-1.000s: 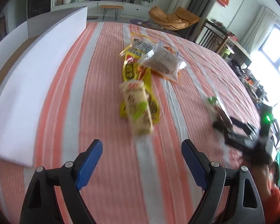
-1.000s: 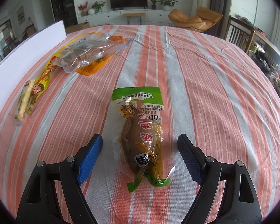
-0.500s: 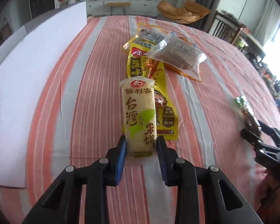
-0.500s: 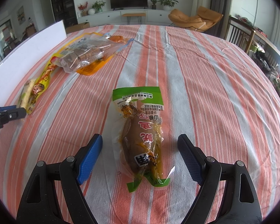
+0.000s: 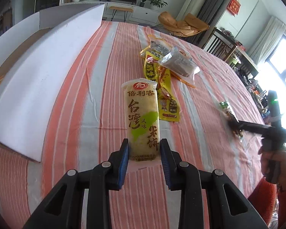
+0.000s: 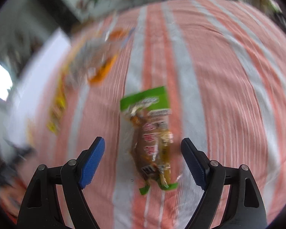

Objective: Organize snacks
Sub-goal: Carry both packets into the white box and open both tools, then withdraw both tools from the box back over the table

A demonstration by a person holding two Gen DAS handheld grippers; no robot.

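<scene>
My left gripper [image 5: 144, 152] is shut on the near end of a pale rice cracker pack [image 5: 142, 118] with green and brown print, held out over the striped cloth. Behind it lie a yellow snack bag [image 5: 162, 87] and a clear packet of brown pieces [image 5: 178, 64]. My right gripper [image 6: 143, 160] is open, its jaws either side of a brown snack in a green-topped wrapper [image 6: 152, 139] lying on the cloth. This view is blurred. The right gripper also shows in the left wrist view [image 5: 236, 123] at that wrapper [image 5: 226, 107].
A white foam board [image 5: 42, 76] lies along the left side of the table. The striped orange and grey cloth [image 5: 108, 61] covers the table. Chairs and a TV unit stand beyond the far edge.
My left gripper closed on the rice cracker pack and lifted it off the yellow bag. My right gripper stays open around the brown snack and its view has tilted and blurred.
</scene>
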